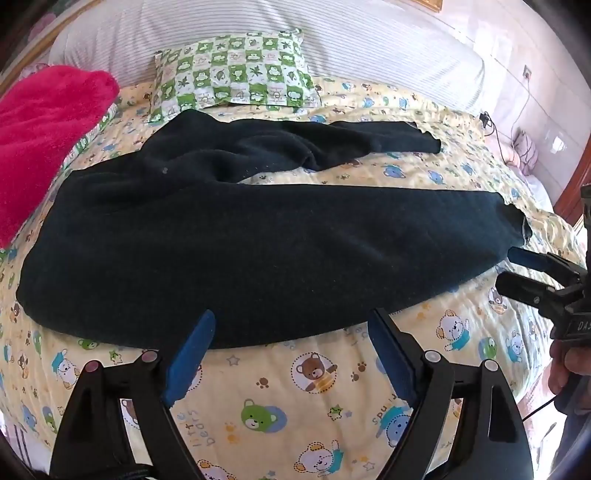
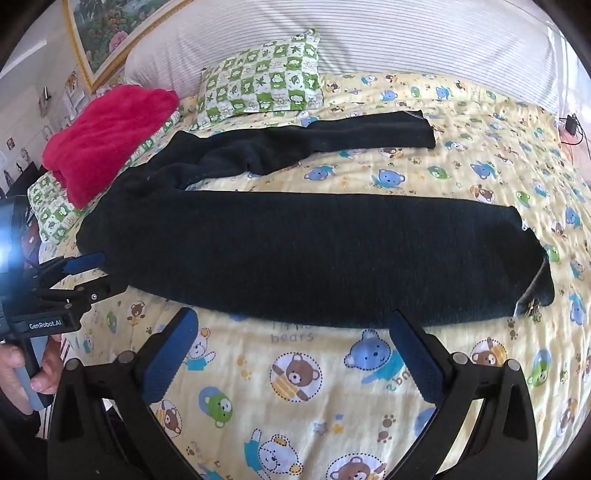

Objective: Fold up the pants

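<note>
Black pants (image 1: pixel 258 243) (image 2: pixel 314 258) lie spread across the yellow bear-print quilt (image 1: pixel 314 387) (image 2: pixel 295 387). The waist is to the left. The near leg lies flat toward the right, and the far leg (image 1: pixel 369 138) (image 2: pixel 369 133) is rumpled and angles to the back right. My left gripper (image 1: pixel 291 314) (image 2: pixel 99 275) is open at the pants' near edge by the waist end, with nothing between its blue pads. My right gripper (image 2: pixel 293 315) (image 1: pixel 513 271) is also open and empty, at the near edge close to the near leg's hem (image 1: pixel 517 225) (image 2: pixel 535 280).
A bright pink blanket (image 1: pixel 48 140) (image 2: pixel 107 136) is piled at the left on a green-checked pillow. Another green-checked pillow (image 1: pixel 236 74) (image 2: pixel 262 81) leans on the striped headboard (image 1: pixel 351 33). A charger with a cable (image 2: pixel 570 123) lies at the bed's far right. A hand (image 2: pixel 22 369) holds the left gripper's handle.
</note>
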`<action>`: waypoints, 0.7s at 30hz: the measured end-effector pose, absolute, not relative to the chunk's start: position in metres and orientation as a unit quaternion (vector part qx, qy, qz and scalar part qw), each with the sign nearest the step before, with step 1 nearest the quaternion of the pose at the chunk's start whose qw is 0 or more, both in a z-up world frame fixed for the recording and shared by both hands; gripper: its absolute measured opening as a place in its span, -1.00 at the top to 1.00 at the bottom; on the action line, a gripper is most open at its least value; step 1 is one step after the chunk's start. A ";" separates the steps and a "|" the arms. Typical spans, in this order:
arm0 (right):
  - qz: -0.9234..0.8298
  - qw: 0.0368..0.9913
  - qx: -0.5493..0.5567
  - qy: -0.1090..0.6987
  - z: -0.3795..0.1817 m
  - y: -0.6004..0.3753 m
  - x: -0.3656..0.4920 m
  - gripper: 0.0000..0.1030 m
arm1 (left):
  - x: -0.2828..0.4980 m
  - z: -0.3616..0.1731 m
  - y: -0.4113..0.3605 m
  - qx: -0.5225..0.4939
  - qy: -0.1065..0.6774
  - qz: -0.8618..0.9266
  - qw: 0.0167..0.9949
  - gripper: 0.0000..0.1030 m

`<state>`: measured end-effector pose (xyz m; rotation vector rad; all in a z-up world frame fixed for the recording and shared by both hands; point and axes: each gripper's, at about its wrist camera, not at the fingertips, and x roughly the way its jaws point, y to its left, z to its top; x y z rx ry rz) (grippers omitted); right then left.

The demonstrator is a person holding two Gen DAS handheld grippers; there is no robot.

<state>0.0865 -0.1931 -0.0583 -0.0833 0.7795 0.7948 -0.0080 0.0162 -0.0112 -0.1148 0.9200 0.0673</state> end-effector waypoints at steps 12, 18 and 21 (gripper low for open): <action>0.373 0.853 -0.026 0.364 -0.059 -0.193 0.087 -0.99 | -0.006 -0.014 0.015 -0.055 0.447 0.032 0.892 -0.66; 0.372 0.852 -0.024 0.367 -0.061 -0.193 0.086 -1.00 | -0.006 -0.016 0.015 -0.057 0.449 0.031 0.891 -0.66; 0.374 0.851 -0.021 0.367 -0.060 -0.192 0.087 -1.00 | -0.007 -0.016 0.016 -0.059 0.447 0.033 0.892 -0.66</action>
